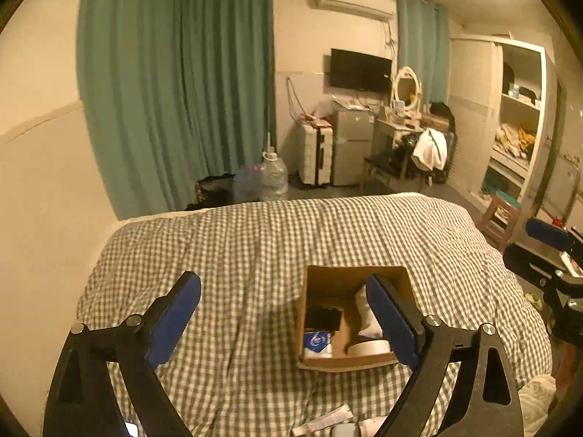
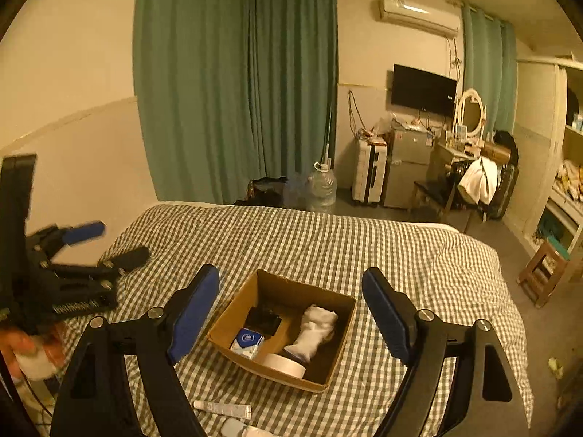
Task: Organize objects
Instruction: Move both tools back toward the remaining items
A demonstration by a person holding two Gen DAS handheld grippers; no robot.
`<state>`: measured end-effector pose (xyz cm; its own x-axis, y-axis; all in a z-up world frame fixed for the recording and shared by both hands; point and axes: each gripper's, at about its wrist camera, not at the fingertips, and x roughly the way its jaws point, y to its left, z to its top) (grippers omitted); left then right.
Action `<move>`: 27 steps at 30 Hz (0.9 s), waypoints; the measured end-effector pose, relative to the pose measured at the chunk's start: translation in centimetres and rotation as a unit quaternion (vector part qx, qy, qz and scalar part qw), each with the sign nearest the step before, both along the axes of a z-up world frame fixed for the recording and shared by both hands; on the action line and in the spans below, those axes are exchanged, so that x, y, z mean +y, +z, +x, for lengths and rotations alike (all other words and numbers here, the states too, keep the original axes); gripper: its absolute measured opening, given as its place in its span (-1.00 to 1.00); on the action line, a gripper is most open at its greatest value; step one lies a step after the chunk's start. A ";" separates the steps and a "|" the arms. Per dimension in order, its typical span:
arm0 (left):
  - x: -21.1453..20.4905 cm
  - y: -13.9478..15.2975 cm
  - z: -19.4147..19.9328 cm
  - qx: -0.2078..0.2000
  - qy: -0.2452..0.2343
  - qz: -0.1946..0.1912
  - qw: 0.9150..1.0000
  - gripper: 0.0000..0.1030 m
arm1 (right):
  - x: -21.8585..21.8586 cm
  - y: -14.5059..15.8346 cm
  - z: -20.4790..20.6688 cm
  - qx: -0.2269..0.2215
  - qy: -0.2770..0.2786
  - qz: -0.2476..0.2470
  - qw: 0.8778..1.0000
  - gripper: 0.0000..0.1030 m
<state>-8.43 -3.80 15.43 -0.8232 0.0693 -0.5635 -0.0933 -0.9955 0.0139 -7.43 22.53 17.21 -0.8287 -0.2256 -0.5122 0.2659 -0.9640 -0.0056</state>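
An open cardboard box (image 2: 237, 313) (image 1: 355, 275) sits on the checked bedspread. In it lie a black item (image 2: 264, 318), a blue-and-white pack (image 2: 247, 342), a rolled white cloth (image 2: 315, 329) and a white tape roll (image 2: 284, 364). A white tube (image 2: 222, 408) and a pale bottle (image 2: 237, 428) lie on the bed in front of the box. My right gripper (image 2: 291, 313) is open and empty above the box. My left gripper (image 1: 284, 313) is open and empty, left of the box and above the bed; it also shows in the right wrist view (image 2: 113, 242).
The checked bed (image 2: 328, 240) fills the foreground. Beyond it are green curtains (image 2: 233, 91), a large water jug (image 2: 320, 185), a white suitcase (image 2: 370, 171), a small fridge (image 2: 408, 167), a cluttered dresser with chair (image 2: 470, 178), open shelves and a stool (image 2: 543, 273).
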 end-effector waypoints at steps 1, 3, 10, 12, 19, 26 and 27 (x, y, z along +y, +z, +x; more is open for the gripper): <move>-0.6 -0.3 0.6 -0.001 0.005 0.001 1.000 0.87 | 0.0 -0.2 0.4 -0.001 0.001 0.001 1.000 0.57; -1.4 -0.8 1.2 -0.006 0.016 0.002 1.000 0.87 | -0.1 -0.9 1.2 -0.005 0.003 0.003 1.000 0.57; -3.5 -5.2 4.1 -0.002 0.048 -0.027 0.998 0.87 | 0.3 -6.1 2.5 -0.011 0.007 0.033 0.999 0.57; -3.8 -7.1 4.7 -0.003 0.061 -0.036 0.997 0.87 | 0.4 -7.9 2.6 -0.018 0.012 0.036 0.999 0.57; -4.0 -15.3 4.9 -0.048 0.087 0.000 0.995 0.87 | -0.2 -15.3 4.3 -0.034 0.047 0.045 0.997 0.57; -2.6 -24.0 6.2 -0.091 0.092 -0.004 0.992 0.87 | -1.9 -25.0 5.2 -0.092 0.084 0.069 0.990 0.57; -2.0 -25.3 6.1 -0.099 0.090 -0.010 0.991 0.87 | -2.2 -26.4 5.3 -0.103 0.089 0.073 0.988 0.57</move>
